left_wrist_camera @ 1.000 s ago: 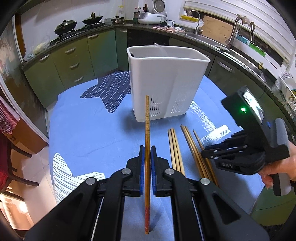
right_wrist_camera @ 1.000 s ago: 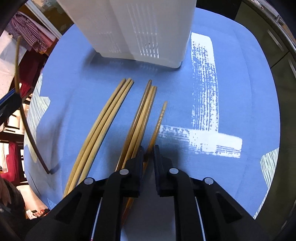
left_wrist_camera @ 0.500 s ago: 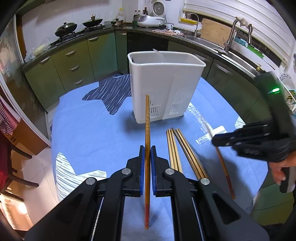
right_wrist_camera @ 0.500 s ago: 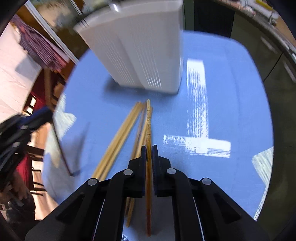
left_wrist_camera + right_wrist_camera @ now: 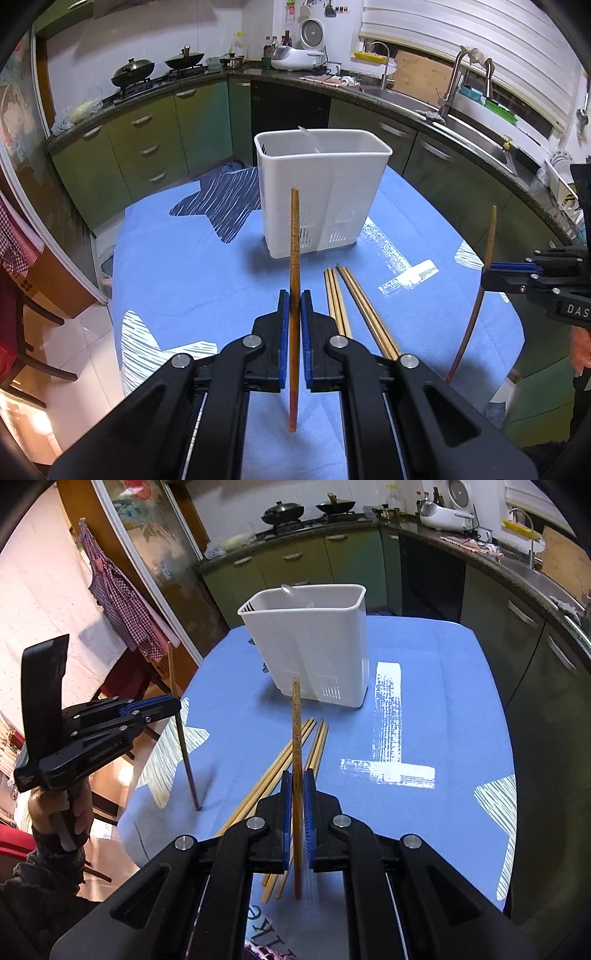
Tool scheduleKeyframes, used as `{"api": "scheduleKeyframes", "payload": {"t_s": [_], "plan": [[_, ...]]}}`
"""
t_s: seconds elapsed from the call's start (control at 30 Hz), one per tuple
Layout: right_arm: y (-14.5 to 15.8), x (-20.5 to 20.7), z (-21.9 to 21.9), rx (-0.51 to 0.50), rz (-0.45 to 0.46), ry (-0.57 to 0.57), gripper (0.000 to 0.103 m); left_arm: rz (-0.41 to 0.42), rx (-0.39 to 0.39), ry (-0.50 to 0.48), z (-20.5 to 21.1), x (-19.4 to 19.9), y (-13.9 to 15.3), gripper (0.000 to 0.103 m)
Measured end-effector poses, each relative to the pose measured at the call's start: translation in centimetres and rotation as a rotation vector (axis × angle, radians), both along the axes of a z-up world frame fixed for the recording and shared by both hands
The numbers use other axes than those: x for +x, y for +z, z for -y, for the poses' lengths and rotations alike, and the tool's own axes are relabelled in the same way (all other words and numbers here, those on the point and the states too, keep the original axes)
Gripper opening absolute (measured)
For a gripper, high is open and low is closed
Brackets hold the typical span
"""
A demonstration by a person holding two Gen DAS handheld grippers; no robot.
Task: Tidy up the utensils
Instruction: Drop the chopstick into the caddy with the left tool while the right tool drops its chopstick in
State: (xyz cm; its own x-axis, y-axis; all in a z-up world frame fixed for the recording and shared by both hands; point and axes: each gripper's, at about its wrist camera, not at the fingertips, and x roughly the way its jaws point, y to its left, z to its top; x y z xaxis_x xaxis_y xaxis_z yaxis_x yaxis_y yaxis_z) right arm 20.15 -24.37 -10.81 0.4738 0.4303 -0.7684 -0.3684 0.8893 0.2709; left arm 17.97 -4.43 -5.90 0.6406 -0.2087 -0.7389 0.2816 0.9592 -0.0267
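Right gripper now lifted off blue tablecloth, clamped on brown wooden chopstick; left gripper grips another. Keep sticks upright, lower into white slotted plastic holder near far edge.

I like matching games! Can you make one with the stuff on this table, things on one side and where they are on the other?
Things:
1. white basket
2. loose chopsticks
3. left gripper's chopstick
4. right gripper's chopstick

Places:
A. lying flat on the blue tablecloth
B. pinched in the left gripper
C. standing upright at the far end of the table
D. pinched in the right gripper

Pairs: 1-C, 2-A, 3-B, 4-D
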Motion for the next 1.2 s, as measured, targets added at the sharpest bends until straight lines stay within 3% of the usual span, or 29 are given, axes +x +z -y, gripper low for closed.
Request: {"api": "scheduleKeyframes", "payload": {"t_s": [0.63, 0.97, 1.2], "plan": [[2.9, -1.2, 1.5, -0.002, 0.093, -0.024, 0.007, 0.057, -0.005, -0.014, 0.4, -0.4, 2.7, 0.006], [5.3, -0.7, 2.6, 0.005, 0.141, -0.031, 0.007, 0.152, -0.033, -0.022, 1.5, 2.4, 10.1, 0.006], [5.6, -0.4, 4.4, 0.015, 0.14, -0.051, 0.007, 0.327, -0.069, 0.019, 2.9, 5.1, 16.5, 0.006]]}}
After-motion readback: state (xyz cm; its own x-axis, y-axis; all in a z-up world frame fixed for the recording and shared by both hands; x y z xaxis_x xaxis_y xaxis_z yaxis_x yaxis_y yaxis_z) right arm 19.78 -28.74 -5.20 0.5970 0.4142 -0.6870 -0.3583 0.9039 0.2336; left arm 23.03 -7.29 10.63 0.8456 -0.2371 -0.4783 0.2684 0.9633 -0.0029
